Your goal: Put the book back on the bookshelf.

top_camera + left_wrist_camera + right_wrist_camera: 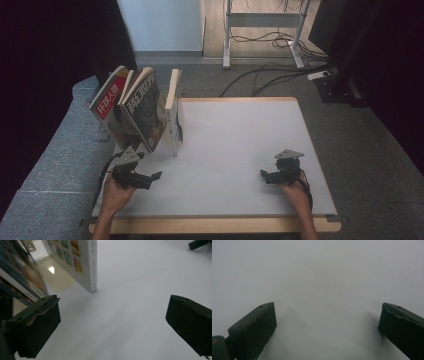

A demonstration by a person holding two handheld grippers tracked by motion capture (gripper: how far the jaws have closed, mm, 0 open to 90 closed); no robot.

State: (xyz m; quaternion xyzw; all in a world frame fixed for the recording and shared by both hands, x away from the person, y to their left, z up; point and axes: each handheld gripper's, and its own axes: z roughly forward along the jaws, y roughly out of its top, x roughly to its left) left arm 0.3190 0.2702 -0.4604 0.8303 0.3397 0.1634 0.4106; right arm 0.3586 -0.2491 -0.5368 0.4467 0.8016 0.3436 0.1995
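Nothing is gripped yet — the left claw (156,176) and right claw (262,173) both gape empty near the bench's (240,145) front edge; the books (145,107) lean at its far-left corner, untouched.

Left gripper (150,177): black body, grey three-cornered plate on top, black cable off the back. Right gripper (265,175): same build, black w/ grey triangular plate, dark cables bunched by the wrist. Left hand (116,196) & right hand (295,192): forearms bare, no sleeves or gloves seen. Jaws up close in both gripper views: dark, blocky, matte, small round screw holes on top faces, pad edges a bit ragged.
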